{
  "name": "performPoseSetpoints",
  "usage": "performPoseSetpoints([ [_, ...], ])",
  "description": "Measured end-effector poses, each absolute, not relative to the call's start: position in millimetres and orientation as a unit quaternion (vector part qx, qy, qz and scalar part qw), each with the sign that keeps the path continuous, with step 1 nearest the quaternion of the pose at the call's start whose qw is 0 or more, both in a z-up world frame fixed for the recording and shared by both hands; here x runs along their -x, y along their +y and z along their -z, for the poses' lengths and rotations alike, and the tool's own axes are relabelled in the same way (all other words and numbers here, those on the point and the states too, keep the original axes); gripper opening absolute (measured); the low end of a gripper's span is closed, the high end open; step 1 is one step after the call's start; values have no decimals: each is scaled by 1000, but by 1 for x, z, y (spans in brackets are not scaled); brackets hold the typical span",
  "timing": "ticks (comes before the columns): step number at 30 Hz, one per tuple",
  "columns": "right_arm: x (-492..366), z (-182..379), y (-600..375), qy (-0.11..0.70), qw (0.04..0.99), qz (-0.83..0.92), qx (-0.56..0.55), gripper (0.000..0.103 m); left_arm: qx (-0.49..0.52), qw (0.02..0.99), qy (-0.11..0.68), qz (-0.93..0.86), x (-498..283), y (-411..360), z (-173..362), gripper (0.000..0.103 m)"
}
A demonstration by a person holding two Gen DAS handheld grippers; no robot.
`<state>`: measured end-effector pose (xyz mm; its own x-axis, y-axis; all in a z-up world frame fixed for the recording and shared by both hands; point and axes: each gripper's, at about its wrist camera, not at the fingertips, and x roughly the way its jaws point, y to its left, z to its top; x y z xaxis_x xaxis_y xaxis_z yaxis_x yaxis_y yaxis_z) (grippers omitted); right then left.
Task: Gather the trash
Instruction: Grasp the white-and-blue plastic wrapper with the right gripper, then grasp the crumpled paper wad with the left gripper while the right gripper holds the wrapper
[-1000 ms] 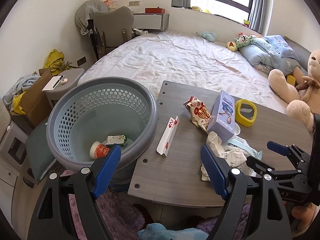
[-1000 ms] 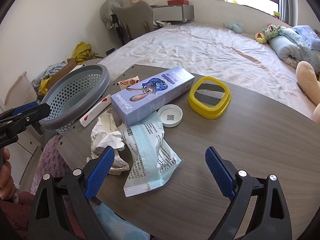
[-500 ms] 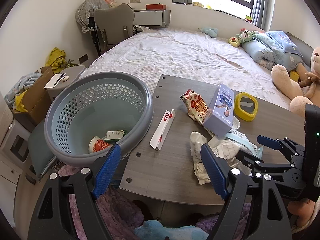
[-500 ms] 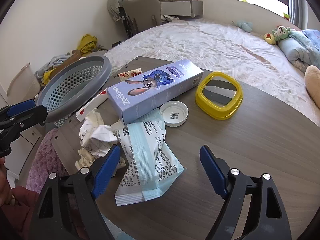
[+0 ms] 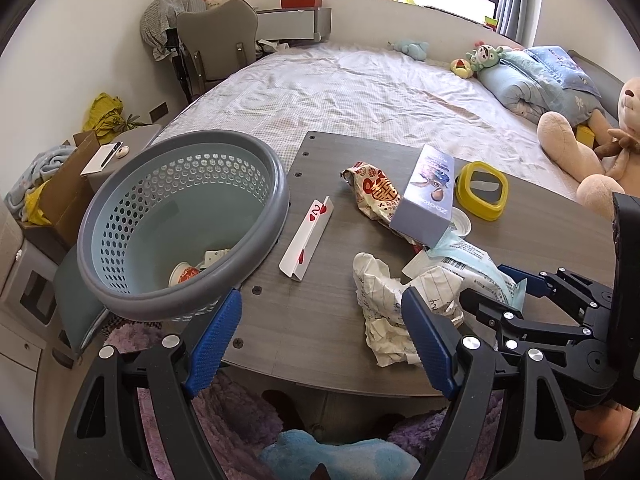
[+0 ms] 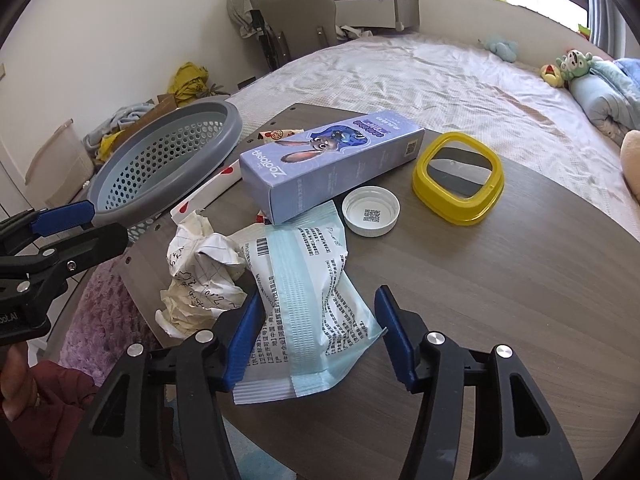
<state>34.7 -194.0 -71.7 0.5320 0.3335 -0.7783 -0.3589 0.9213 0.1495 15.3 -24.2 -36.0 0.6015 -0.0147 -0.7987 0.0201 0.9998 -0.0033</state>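
The right tongs (image 6: 318,330) have gone from wide to narrowing, and now their blue pads are closing around the pale-blue and white printed plastic packet (image 6: 308,292) at six o'clock on the grey wood-grain worktop (image 6: 500,280), one pad touching it, not yet clamped. The left tongs (image 5: 320,340) stay wide and empty beside the crumpled white paper ball (image 5: 384,308). I'd say the packet's heading next for the grey perforated plastic basket (image 5: 120,216) at nine o'clock.
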Motion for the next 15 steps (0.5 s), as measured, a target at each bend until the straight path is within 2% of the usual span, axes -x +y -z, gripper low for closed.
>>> performPoseSetpoints([
  [15, 7, 55, -244, 417, 898, -130, -60, 55, 4, 896, 442, 34, -13, -25, 32, 78],
])
